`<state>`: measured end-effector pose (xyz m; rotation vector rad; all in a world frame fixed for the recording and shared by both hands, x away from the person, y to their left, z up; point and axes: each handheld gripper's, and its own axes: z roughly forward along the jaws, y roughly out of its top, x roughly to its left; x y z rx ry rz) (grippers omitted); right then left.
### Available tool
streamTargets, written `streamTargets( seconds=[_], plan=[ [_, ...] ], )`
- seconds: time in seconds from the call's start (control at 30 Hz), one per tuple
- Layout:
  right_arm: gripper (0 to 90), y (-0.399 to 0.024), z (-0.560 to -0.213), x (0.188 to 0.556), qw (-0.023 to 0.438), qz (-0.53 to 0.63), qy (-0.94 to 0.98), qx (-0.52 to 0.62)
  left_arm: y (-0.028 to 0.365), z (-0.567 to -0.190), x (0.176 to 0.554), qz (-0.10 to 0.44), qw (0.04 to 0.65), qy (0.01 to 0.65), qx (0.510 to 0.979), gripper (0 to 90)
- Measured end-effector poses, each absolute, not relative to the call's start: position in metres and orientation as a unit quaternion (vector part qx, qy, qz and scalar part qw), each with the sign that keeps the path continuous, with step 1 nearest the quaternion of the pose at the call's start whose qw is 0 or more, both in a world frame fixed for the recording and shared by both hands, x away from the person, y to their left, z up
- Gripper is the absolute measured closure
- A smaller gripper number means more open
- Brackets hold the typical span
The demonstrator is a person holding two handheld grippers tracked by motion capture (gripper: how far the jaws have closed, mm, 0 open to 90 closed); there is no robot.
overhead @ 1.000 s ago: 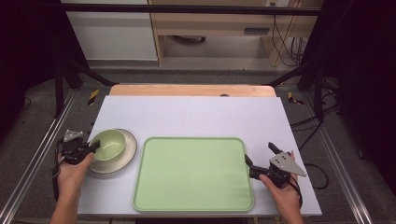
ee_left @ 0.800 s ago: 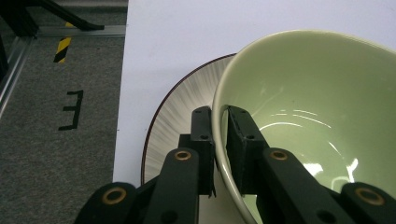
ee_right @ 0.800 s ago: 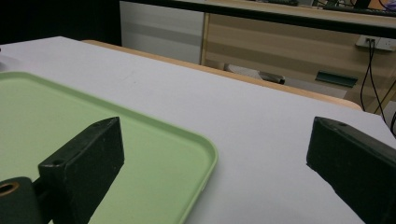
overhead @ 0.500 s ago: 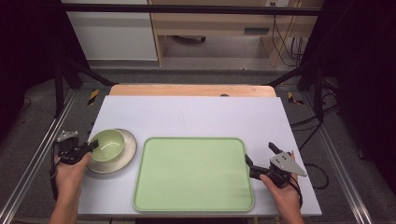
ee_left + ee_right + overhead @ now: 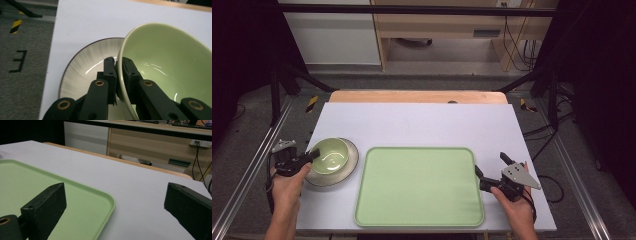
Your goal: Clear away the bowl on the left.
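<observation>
High view shows, at the far left, the person's left hand (image 5: 287,182) coming up from the bottom edge and holding the left gripper (image 5: 313,156) at the left edge of the white table (image 5: 422,120). Its two black jaws are closed together on the near-left rim of the pale green glazed ceramic bowl (image 5: 331,155), one jaw outside the wall and one inside; the left gripper view confirms this, with the rim of the bowl (image 5: 165,62) pinched between the pads. The bowl sits on the round white ceramic plate with a dark rim (image 5: 349,165), near the left side of the table, and in the left gripper view it looks tilted, its gripped side raised above the plate (image 5: 85,62). Just beside the plate to the right lies the light green rectangular plastic tray with rounded corners (image 5: 419,187), flat in the middle front of the table. At the right, the right hand (image 5: 517,207) holds the right gripper (image 5: 489,167) just beside the right edge of the tray. In the right gripper view its jaws stand wide apart with nothing between them, one above the corner of the tray (image 5: 82,202) and the other above the bare table
</observation>
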<state>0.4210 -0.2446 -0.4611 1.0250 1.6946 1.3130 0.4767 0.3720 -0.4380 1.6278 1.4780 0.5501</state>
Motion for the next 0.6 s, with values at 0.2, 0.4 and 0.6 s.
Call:
streamTargets(
  seconds=[0.2,0.4,0.6],
  plan=[
    [4.5,-0.246,-0.461,0.421,0.375,0.512,0.662,0.399,0.358,-0.426,0.474,0.224,0.432,0.572,0.660,82.9],
    [4.5,-0.246,-0.461,0.421,0.375,0.513,0.662,0.399,0.347,-0.418,0.472,0.224,0.441,0.555,0.669,82.9],
    [4.5,-0.246,-0.461,0.421,0.375,0.512,0.662,0.398,0.337,-0.411,0.470,0.220,0.450,0.543,0.674,82.9]
  ],
)
